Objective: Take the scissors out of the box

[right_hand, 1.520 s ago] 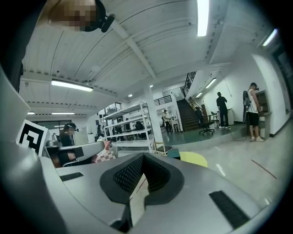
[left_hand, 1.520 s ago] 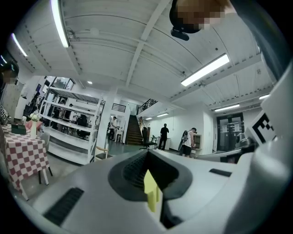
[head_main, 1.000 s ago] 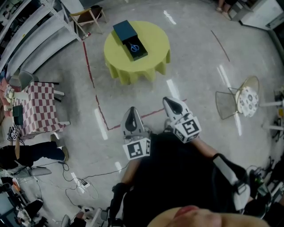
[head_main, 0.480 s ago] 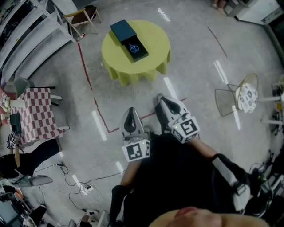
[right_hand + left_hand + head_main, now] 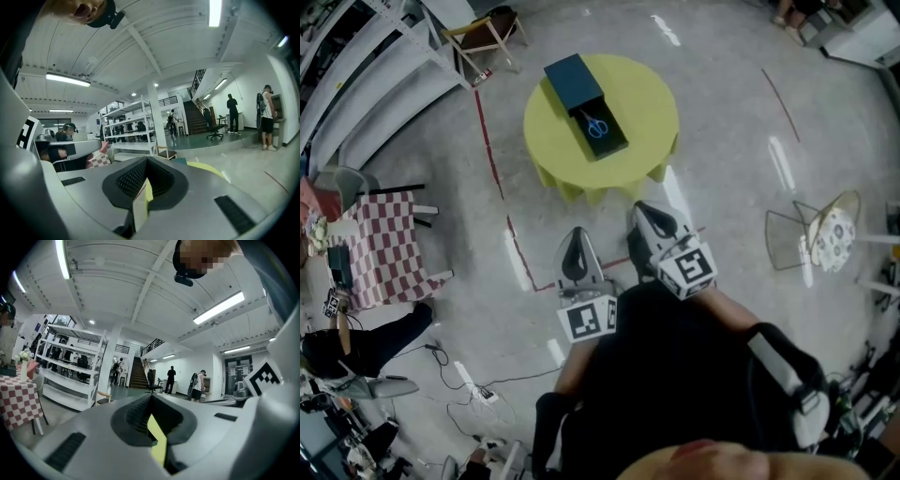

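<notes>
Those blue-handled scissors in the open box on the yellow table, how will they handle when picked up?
The scissors look small and thin, so probably light and rigid. They lie flat in the box, so getting jaws under them may be awkward. Held by one handle, the blades might swing.

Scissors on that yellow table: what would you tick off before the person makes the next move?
1. Scissors visible in the open box: ok, blue handles show.
2. Box rests on the round yellow table: ok.
3. Left gripper and right gripper within reach of the box: not ok, both are short of the table.
4. Jaws open for a grasp: not ok, both shut and empty.
5. Scissors lie loose in the box: cannot tell.
</notes>
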{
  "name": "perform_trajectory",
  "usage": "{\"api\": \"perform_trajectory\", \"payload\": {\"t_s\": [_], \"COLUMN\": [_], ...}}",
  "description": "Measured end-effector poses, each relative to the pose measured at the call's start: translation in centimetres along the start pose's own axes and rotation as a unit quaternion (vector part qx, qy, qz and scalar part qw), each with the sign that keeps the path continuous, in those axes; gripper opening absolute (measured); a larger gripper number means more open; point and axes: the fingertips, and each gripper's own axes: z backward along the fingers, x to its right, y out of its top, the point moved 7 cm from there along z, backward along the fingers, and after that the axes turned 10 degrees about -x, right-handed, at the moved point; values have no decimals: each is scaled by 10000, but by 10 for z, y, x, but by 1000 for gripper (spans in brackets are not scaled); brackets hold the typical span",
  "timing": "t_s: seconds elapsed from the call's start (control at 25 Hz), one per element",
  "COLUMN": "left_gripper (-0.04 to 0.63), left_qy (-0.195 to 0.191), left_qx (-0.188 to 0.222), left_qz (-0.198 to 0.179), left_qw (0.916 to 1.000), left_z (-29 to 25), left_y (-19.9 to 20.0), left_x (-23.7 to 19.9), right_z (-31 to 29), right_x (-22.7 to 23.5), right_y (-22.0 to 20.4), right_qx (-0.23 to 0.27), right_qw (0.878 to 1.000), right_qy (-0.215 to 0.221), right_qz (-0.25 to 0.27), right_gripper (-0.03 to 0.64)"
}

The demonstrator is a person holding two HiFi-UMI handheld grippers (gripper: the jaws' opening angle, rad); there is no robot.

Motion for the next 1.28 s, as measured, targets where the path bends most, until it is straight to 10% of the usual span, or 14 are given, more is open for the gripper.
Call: {"api": "perform_trajectory", "payload": {"t_s": [0.72, 1.28], "left_gripper": [-3, -3], "left_qy": [711, 473], "left_qx": [-99, -217], "left_qz": [208, 49], "left_qw": [9972, 9986], "left_z": [-180, -248], "left_y": [49, 54], "left_x": [14, -31], "right_z": [-153, -252], "right_x": [143, 171], "right_y": [35, -10], "right_qx": [-1091, -1864], "right_qw": [9913, 9821], "right_qy": [597, 247], "right_qz": [428, 80], "right_gripper": [-3, 0]}}
